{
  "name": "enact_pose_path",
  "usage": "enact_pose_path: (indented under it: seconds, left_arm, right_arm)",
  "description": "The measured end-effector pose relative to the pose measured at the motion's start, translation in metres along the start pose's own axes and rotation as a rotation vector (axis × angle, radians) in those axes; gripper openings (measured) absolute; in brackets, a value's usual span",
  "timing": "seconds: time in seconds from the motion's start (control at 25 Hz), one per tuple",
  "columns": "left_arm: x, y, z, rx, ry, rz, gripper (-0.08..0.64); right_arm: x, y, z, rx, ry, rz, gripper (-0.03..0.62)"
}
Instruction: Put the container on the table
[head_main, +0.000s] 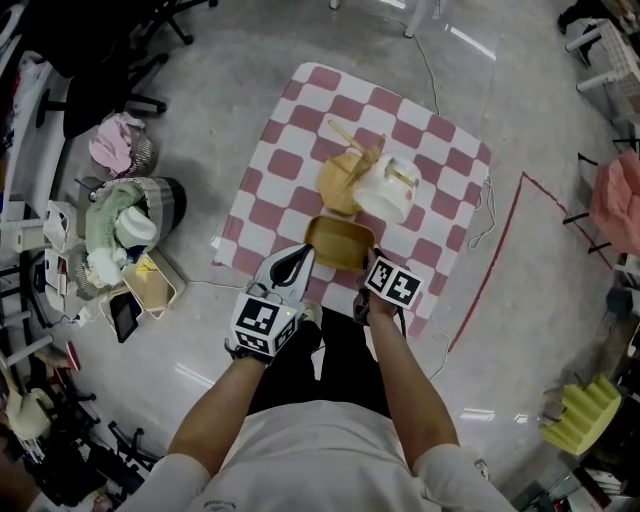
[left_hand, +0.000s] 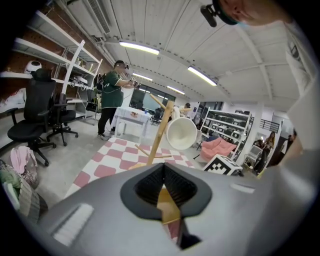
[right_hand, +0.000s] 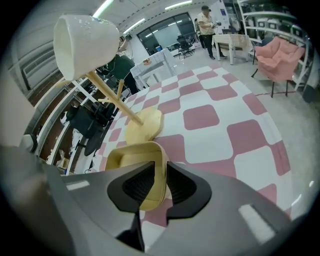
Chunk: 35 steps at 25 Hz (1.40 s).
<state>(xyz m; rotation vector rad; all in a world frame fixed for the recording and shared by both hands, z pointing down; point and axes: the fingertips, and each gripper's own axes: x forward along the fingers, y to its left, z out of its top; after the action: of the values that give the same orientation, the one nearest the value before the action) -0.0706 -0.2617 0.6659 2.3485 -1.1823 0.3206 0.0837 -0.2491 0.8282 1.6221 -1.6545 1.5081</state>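
Observation:
A shallow yellow container (head_main: 340, 243) sits over the near edge of the pink-and-white checkered table (head_main: 430, 150); I cannot tell if it rests on the cloth. My left gripper (head_main: 303, 258) is shut on its left rim, and yellow shows between the pads (left_hand: 167, 202). My right gripper (head_main: 372, 262) is shut on the right wall; in the right gripper view the gripper (right_hand: 161, 163) pinches the container (right_hand: 131, 159). Just beyond stands a wooden mug stand (head_main: 343, 172) holding a white cup (head_main: 388, 188).
A basket of clutter (head_main: 120, 225) and a small bin (head_main: 150, 285) stand on the floor at left. Red tape (head_main: 505, 240) runs along the floor to the right, near a pink chair (head_main: 615, 200). People stand at a far table (left_hand: 112, 97).

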Motion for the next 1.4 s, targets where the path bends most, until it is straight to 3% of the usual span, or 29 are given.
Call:
enact_pose_path:
  seconds: [0.28, 1.0, 1.4]
  left_arm:
    - [-0.005, -0.014, 0.005, 0.009, 0.023, -0.032, 0.006]
    - [-0.05, -0.068, 0.07, 0.075, -0.043, -0.14, 0.006]
    - [-0.081, -0.075, 0.108, 0.093, -0.079, -0.14, 0.006]
  right_arm:
    - [-0.036, 0.01, 0.01, -0.069, -0.066, -0.012, 0.06]
    - [-0.17, 0.105, 0.047, -0.162, -0.274, 0.222, 0.012]
    - [-0.227, 0.149, 0.062, -0.241, -0.37, 0.311, 0.009]
